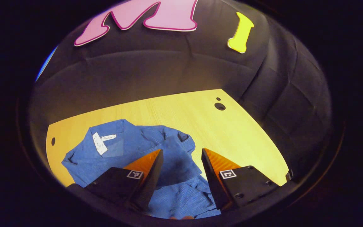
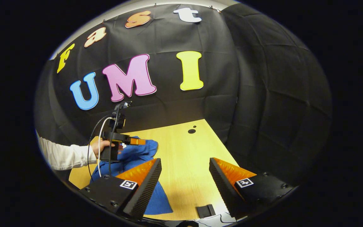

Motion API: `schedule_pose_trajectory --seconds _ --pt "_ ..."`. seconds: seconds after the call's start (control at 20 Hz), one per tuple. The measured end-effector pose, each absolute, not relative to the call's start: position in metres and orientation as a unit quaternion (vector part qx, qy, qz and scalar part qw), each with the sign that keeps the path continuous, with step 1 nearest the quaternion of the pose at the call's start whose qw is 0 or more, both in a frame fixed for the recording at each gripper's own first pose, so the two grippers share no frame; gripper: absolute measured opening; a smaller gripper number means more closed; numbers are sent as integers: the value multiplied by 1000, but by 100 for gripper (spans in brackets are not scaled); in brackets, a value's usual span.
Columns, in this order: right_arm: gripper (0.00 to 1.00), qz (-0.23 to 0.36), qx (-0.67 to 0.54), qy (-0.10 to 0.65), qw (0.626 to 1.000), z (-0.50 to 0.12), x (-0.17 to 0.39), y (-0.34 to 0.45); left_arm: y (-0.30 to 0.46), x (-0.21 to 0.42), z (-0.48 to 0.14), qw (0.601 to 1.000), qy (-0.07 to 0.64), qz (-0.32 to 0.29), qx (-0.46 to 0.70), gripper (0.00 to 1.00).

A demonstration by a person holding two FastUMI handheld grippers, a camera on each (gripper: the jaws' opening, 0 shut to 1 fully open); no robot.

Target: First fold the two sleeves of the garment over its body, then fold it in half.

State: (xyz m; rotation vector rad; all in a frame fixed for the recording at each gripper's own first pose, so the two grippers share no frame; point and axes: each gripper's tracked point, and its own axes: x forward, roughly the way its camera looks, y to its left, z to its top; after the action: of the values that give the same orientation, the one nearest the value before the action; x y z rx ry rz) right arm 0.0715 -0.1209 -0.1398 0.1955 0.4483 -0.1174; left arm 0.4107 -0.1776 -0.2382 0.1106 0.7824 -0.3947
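left gripper – fingers apart | garment (crumpled) – table

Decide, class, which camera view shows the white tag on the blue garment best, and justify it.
The left gripper view: the white tag lies in plain sight near the collar of the blue garment, unobstructed. In the right gripper view the garment is farther off, partly behind the left gripper, and the tag cannot be made out.

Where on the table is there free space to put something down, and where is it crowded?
Free: the bare wooden table between the blue garment and the booth's right wall, up to the round holes by the far edge. Crowded: the left side, where the crumpled garment lies under the left gripper.
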Motion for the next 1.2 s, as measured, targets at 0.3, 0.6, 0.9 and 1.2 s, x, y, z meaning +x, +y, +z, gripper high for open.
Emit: schedule_pose_trajectory --seconds 0.3,0.6,0.9,1.2 --pt "97 -10 92 228 969 -152 85 -68 -95 318 -194 936 317 -137 63 83" --pt "97 24 57 238 969 -174 77 -18 15 171 -200 950 301 -50 68 83" --pt "98 51 17 296 954 -227 47 15 76 54 -286 907 421 23 9 83" --pt "98 53 2 411 910 -304 17 16 101 11 -354 845 530 67 -18 84"
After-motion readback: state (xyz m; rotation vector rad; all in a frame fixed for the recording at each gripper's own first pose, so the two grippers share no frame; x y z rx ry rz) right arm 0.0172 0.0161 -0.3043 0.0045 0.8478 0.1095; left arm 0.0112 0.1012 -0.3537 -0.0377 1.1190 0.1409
